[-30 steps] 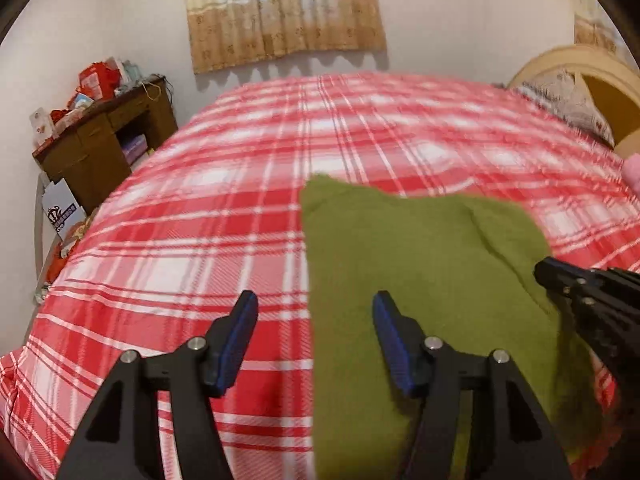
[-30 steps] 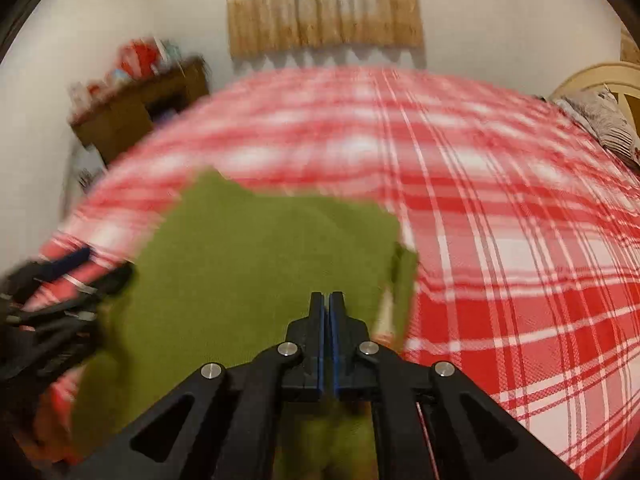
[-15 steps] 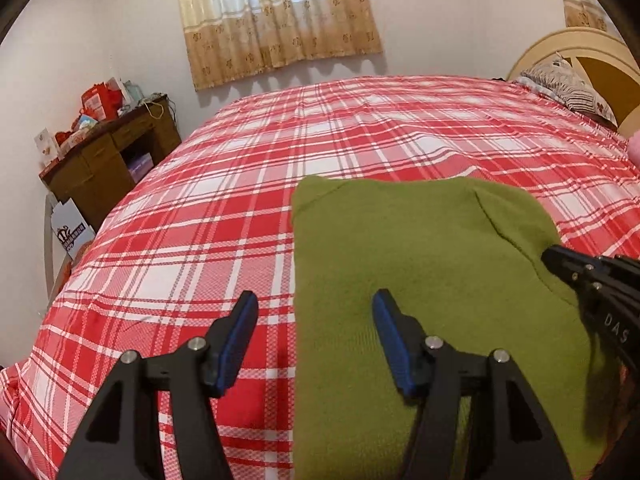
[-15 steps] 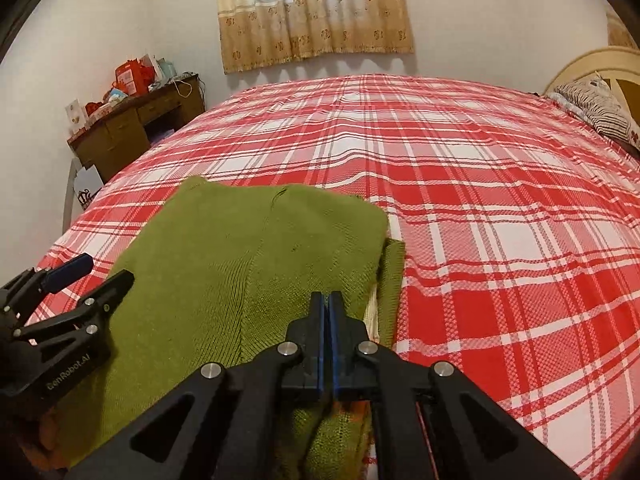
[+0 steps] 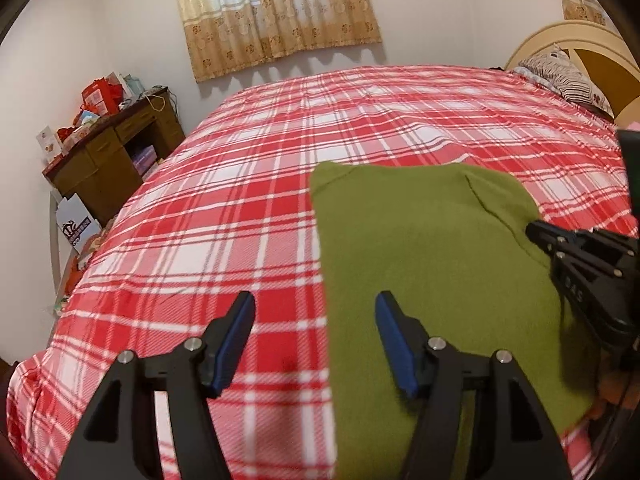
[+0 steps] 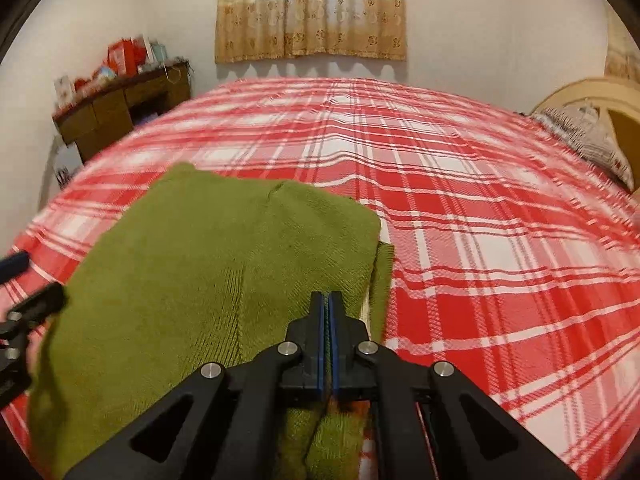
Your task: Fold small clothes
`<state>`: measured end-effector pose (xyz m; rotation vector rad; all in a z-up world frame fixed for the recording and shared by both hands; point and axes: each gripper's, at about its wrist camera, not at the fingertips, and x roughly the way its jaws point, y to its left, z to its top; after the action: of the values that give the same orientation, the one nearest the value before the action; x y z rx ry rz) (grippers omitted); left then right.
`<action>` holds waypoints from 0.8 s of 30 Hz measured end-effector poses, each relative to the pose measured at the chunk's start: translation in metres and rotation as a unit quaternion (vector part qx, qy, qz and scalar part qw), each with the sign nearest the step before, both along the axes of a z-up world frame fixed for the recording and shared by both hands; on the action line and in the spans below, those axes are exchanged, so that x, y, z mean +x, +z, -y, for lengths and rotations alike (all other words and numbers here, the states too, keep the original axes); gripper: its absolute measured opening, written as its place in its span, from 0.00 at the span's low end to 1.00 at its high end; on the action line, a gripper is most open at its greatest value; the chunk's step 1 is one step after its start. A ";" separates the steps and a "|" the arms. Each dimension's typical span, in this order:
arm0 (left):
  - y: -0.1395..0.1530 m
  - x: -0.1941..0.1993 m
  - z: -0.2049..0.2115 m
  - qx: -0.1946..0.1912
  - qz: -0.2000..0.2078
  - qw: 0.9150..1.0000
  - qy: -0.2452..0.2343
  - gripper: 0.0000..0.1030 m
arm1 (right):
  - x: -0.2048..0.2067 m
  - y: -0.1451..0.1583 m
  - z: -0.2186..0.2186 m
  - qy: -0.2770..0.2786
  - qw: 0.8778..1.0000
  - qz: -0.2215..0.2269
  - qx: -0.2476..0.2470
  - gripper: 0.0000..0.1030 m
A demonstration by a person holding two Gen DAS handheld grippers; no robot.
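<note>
An olive-green knit garment [image 5: 432, 264] lies folded on the red plaid bedspread [image 5: 248, 208]; it also shows in the right wrist view [image 6: 208, 280]. My left gripper [image 5: 314, 336] is open and empty, straddling the garment's left edge near its front. My right gripper [image 6: 329, 320] is shut on the garment's near right part, with cloth bunched below its tips. The right gripper also appears at the right side of the left wrist view [image 5: 576, 264]. The left gripper shows at the left edge of the right wrist view [image 6: 24, 300].
A brown desk [image 5: 108, 152] with red boxes on it stands left of the bed. A curtained window [image 5: 276, 12] is on the far wall. A pillow [image 5: 560, 80] and a beige headboard [image 5: 592, 48] are at the far right.
The garment has settled flat on the bed. The right gripper has stayed shut on its near part and the left gripper has stayed open; both views shifted slightly.
</note>
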<state>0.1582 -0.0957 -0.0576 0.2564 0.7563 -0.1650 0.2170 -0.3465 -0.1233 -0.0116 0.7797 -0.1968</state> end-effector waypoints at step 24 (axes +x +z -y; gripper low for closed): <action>0.009 -0.021 -0.029 -0.011 0.001 1.000 -0.021 1.00 | -0.141 0.030 0.023 -0.039 0.978 0.054 0.196 0.46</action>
<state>0.1376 -0.0670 -0.0489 0.2511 0.7466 -0.2134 0.0760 -0.3697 -0.0932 0.4001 0.6994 -0.1142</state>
